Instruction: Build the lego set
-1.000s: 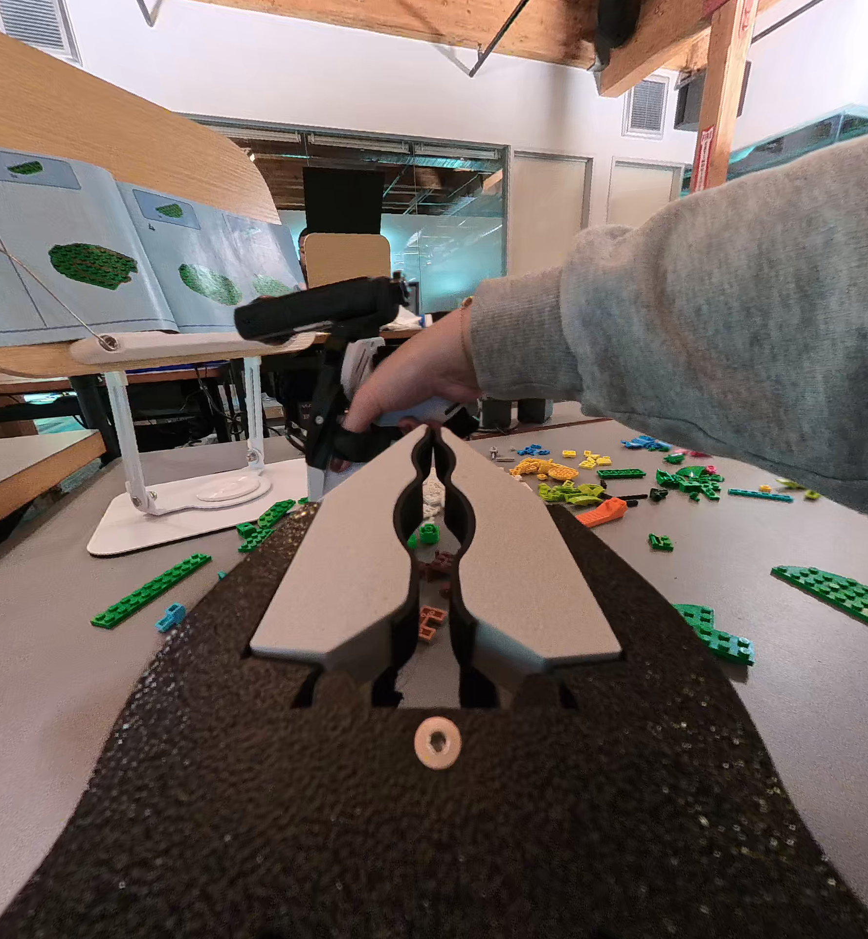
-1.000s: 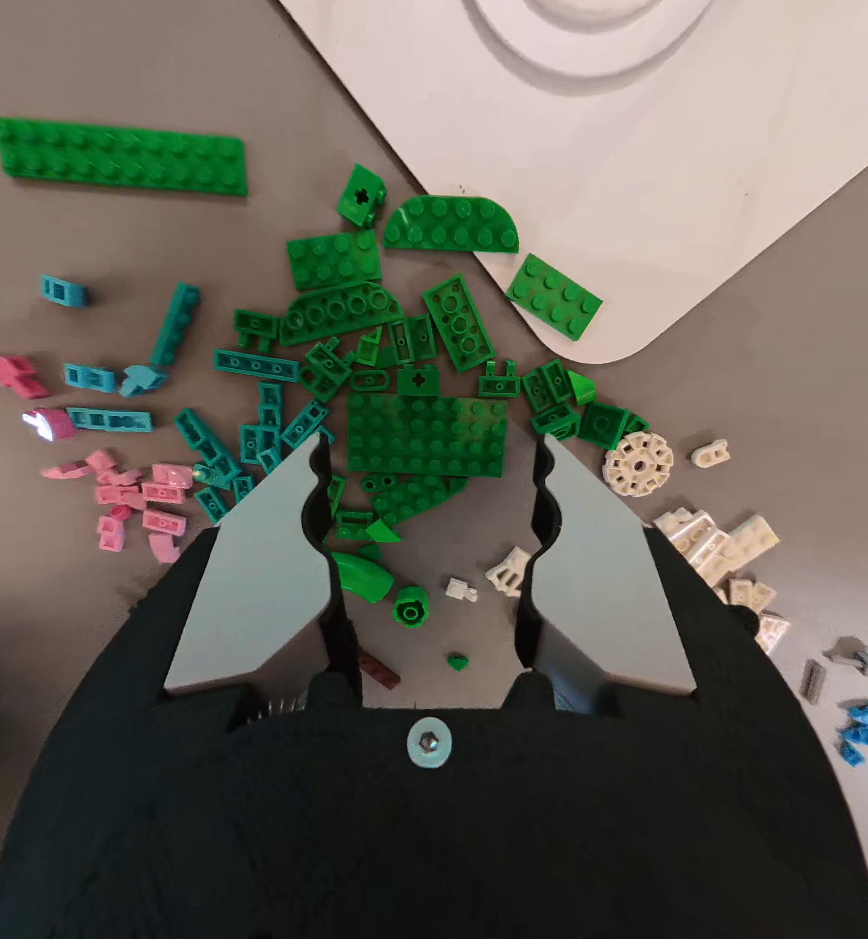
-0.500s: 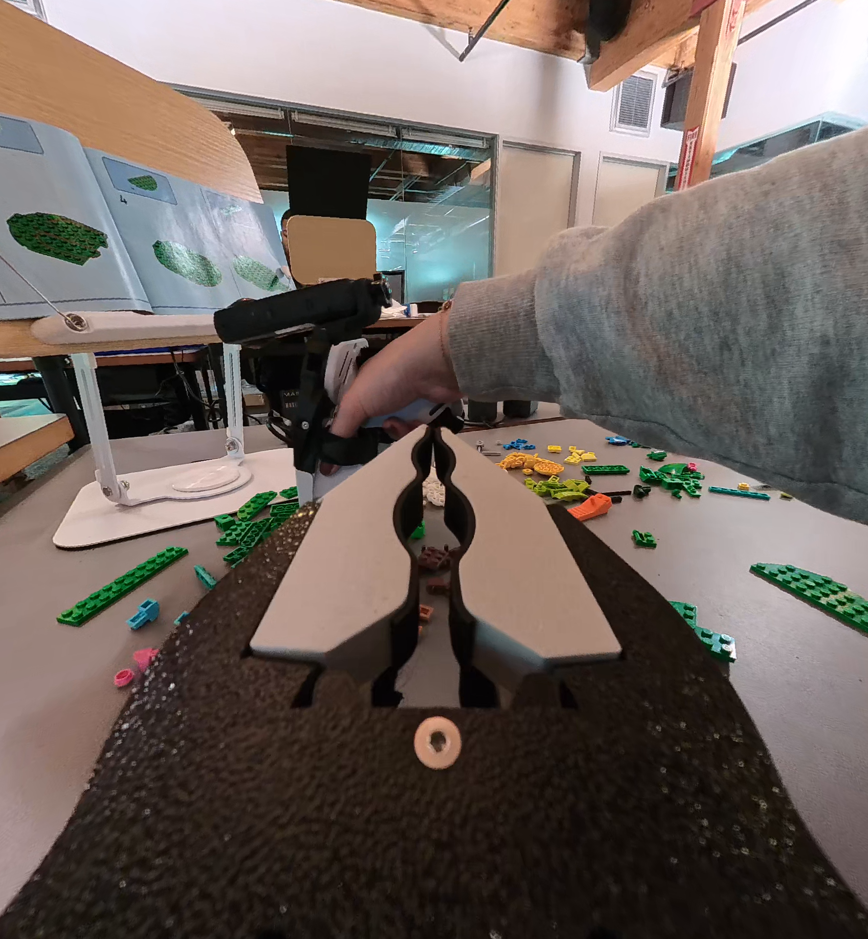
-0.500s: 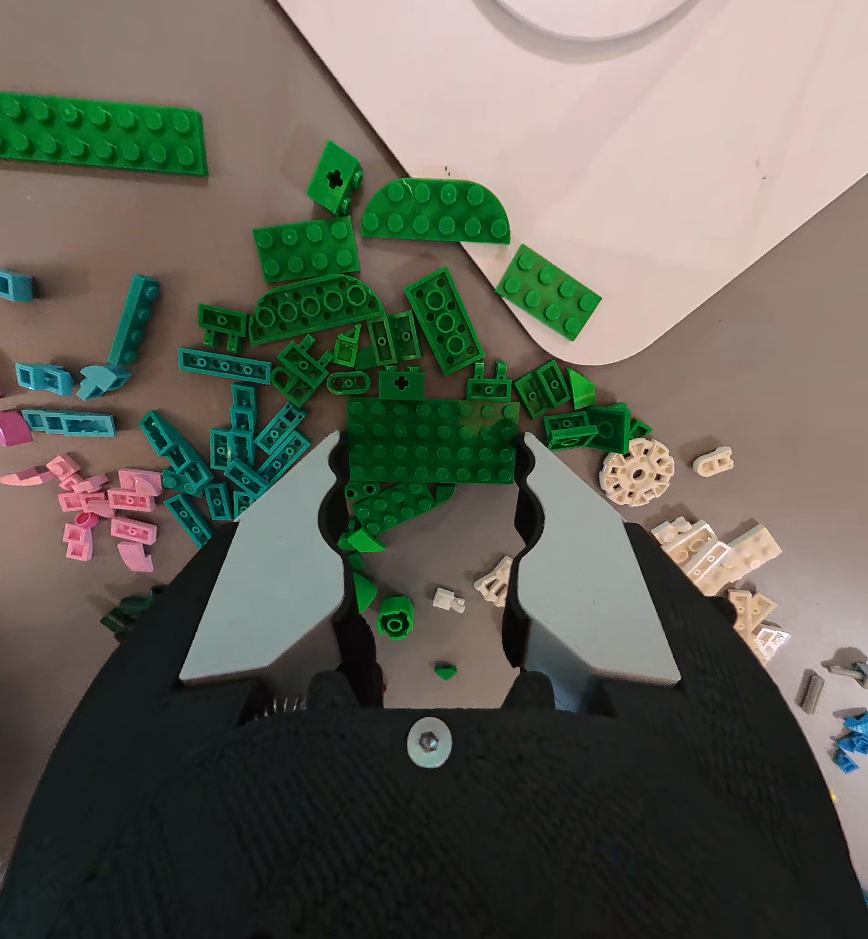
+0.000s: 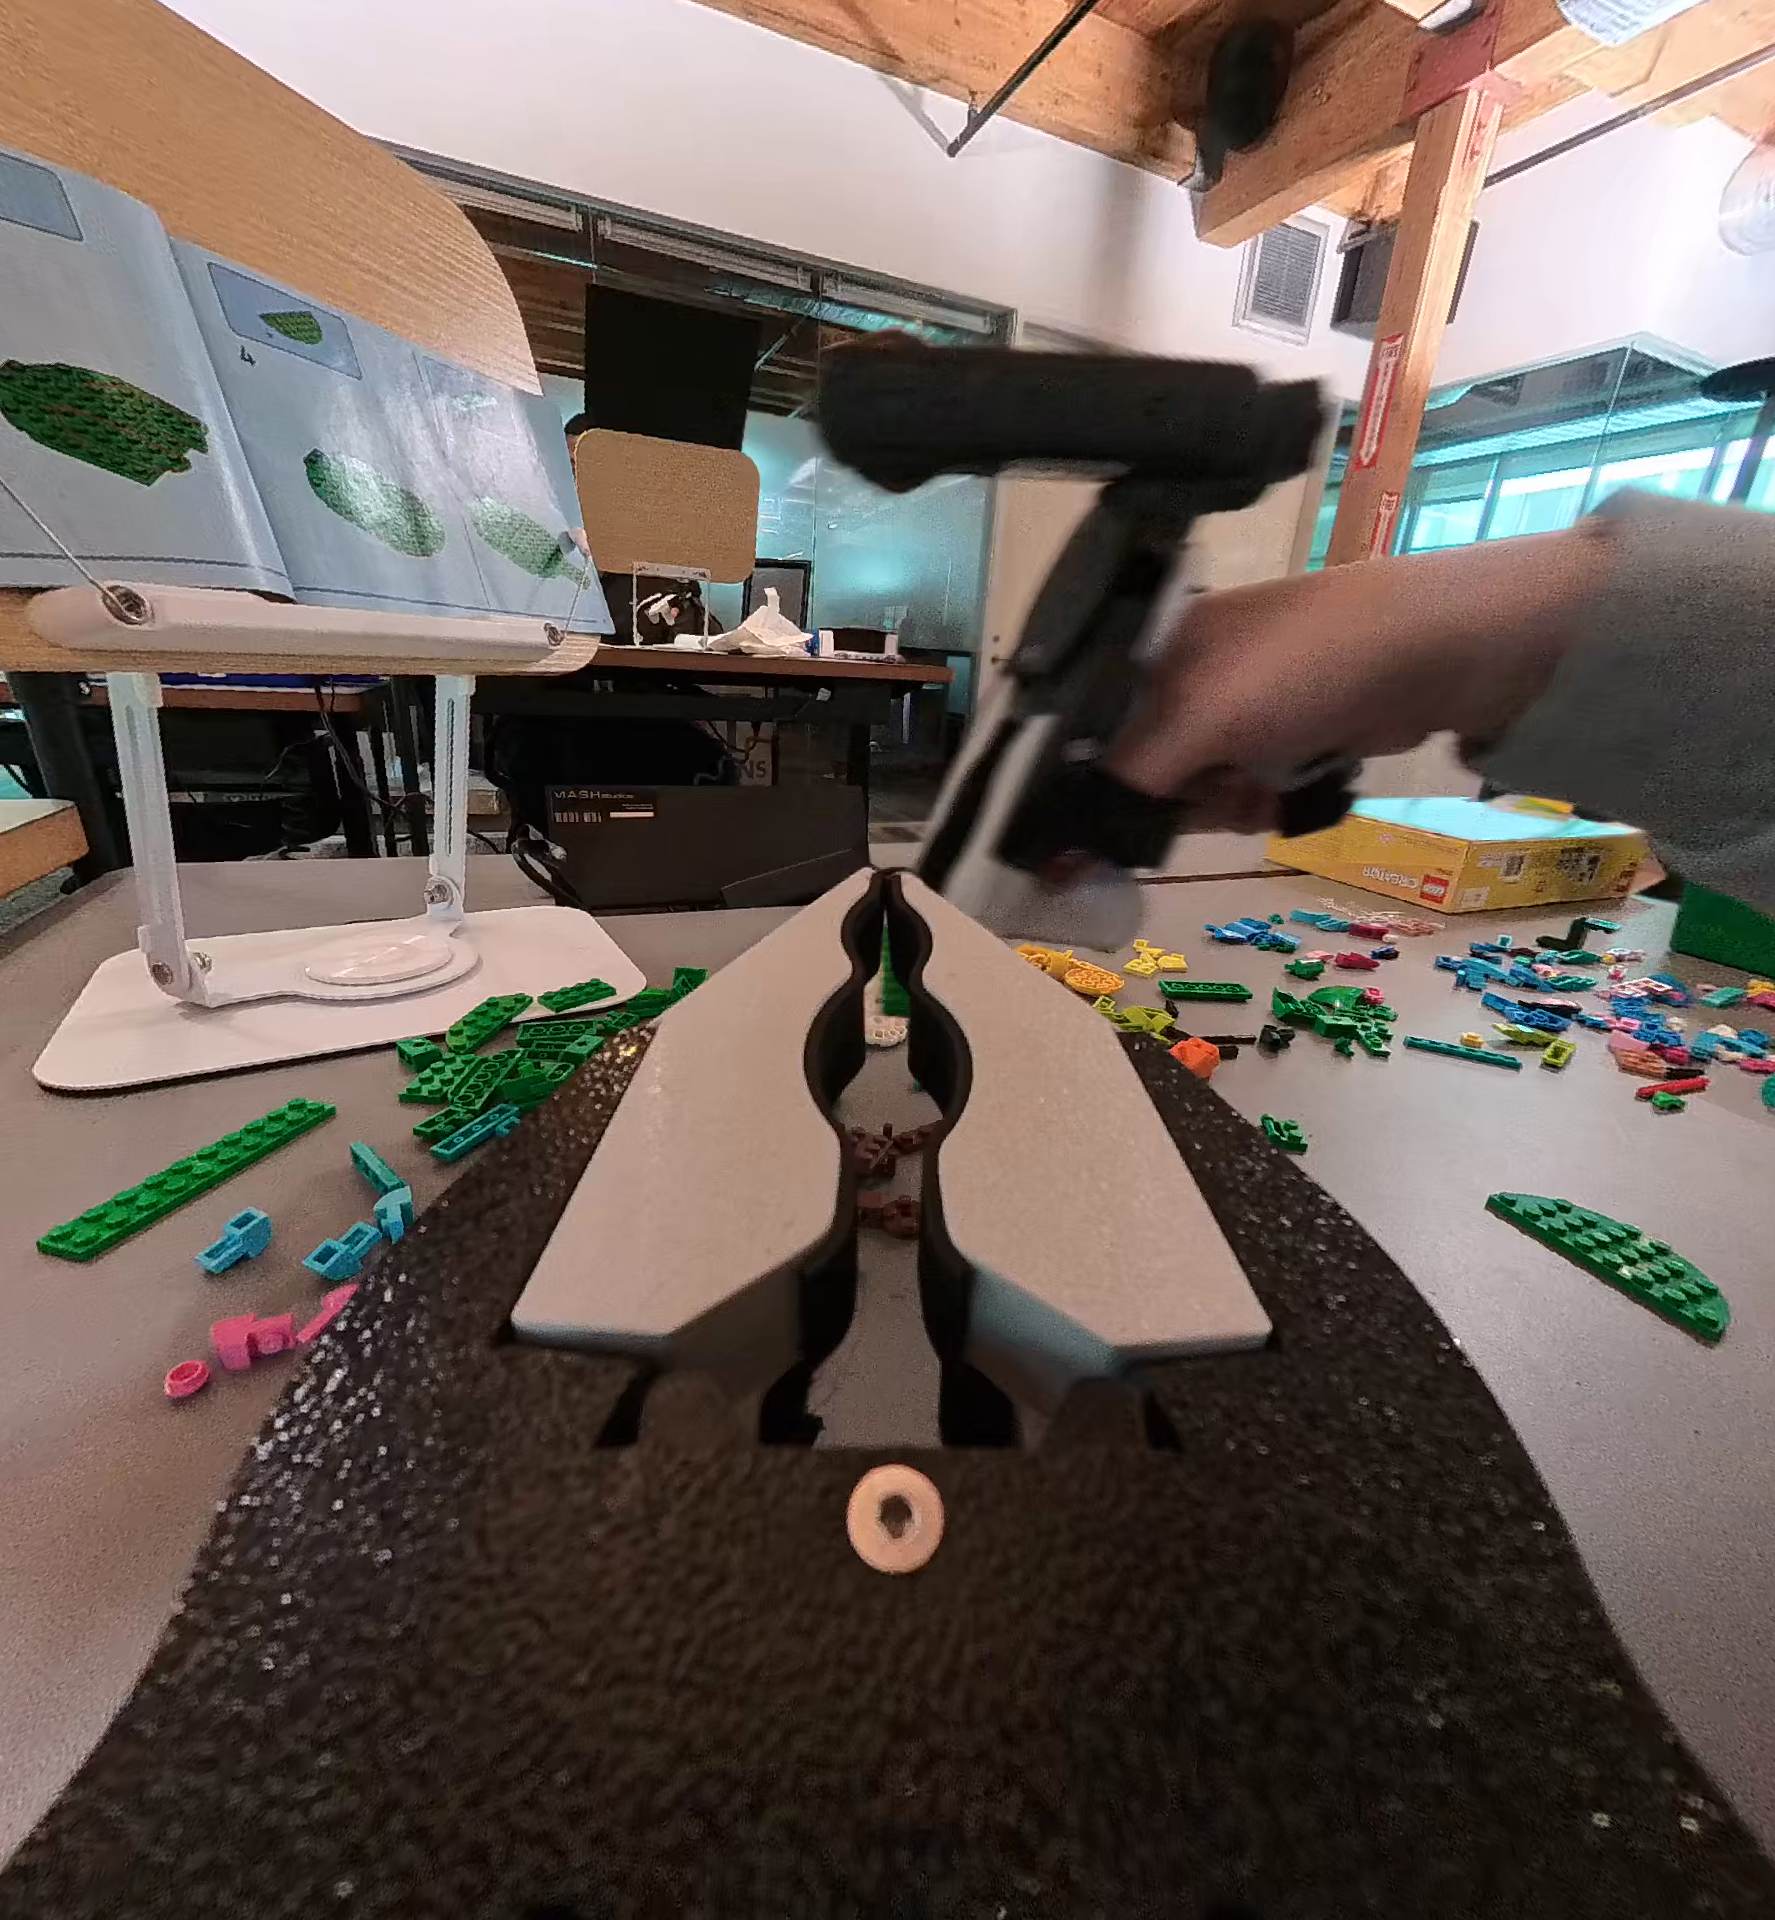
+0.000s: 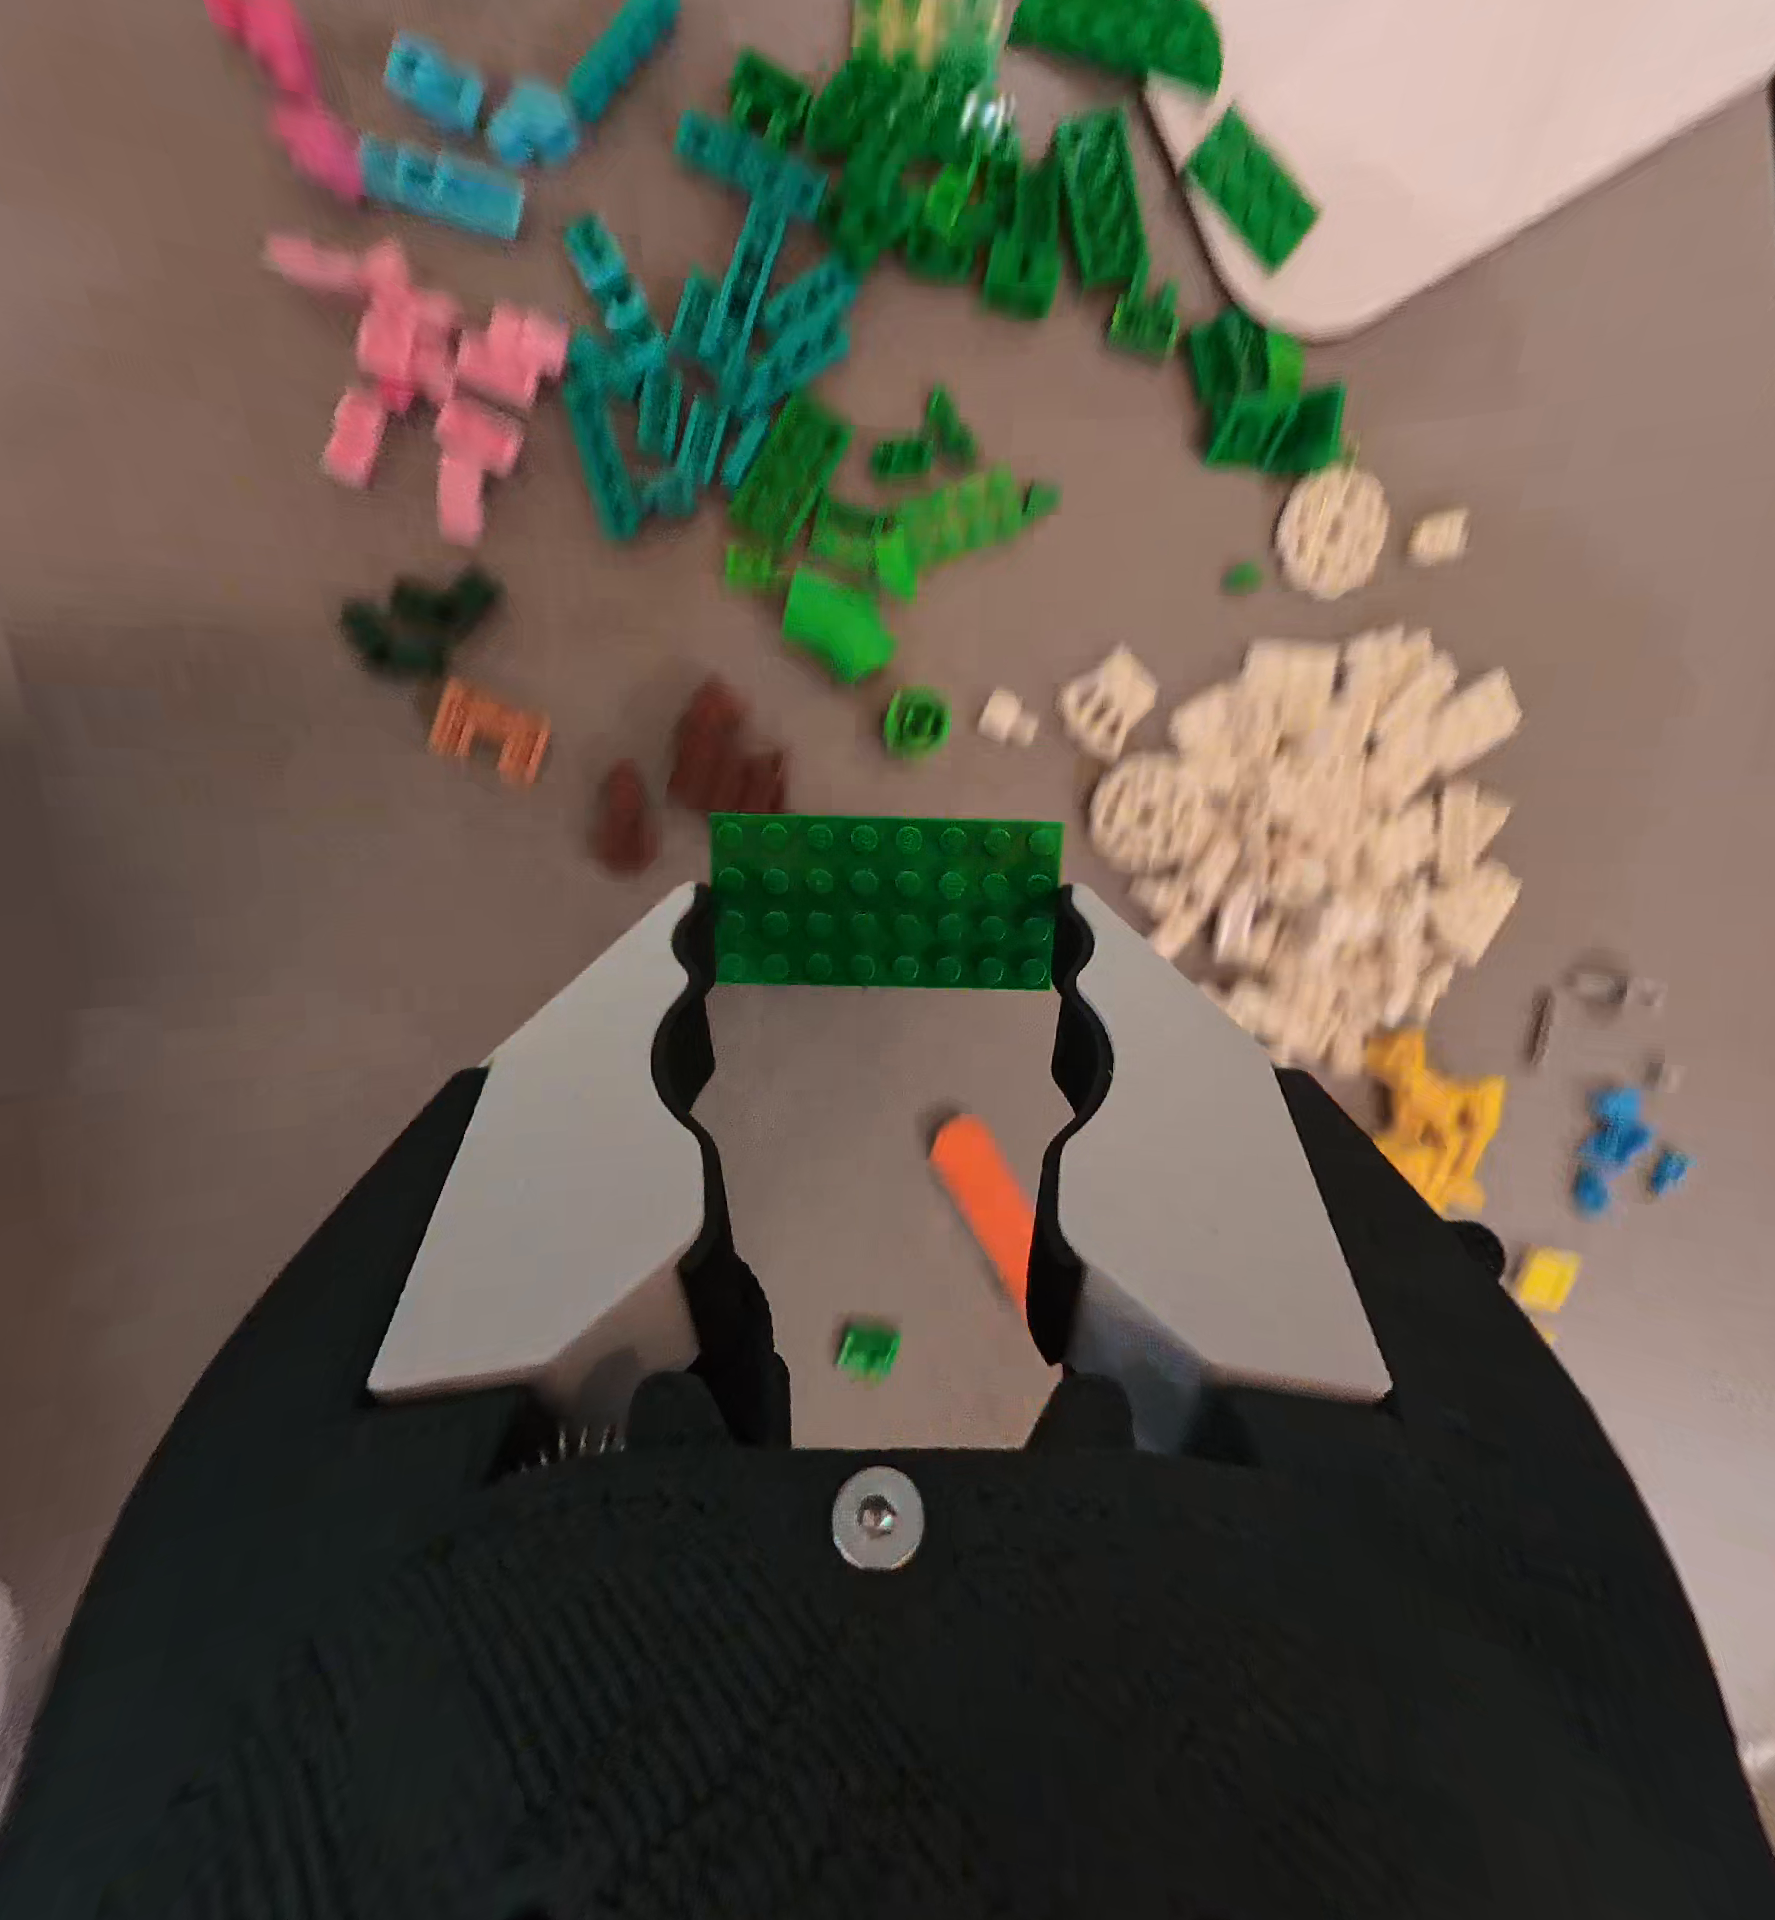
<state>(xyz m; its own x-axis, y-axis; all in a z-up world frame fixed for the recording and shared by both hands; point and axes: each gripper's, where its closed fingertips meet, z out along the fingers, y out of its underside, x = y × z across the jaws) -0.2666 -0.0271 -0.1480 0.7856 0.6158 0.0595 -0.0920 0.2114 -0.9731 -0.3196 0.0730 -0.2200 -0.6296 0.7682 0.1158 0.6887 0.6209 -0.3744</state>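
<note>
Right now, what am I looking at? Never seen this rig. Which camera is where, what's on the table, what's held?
No robot arm: a person holds a two-finger gripper in each hand, with a camera on each looking along its fingers.

Left wrist view: the left gripper, jaws shut on nothing, low over a grey table. Beyond it are a white book stand with an open instruction booklet, and the person's hand.

Right wrist view: the right gripper grips a green studded plate by its short ends, above loose bricks: a cream pile, teal pieces.

Glossy studded plastic is seen on the green plate point(image 6: 885, 902); the worktop point(image 6: 187, 935) looks matt and smooth, the hand-held gripper point(image 6: 883, 914) shell rough-textured black plastic.
</note>
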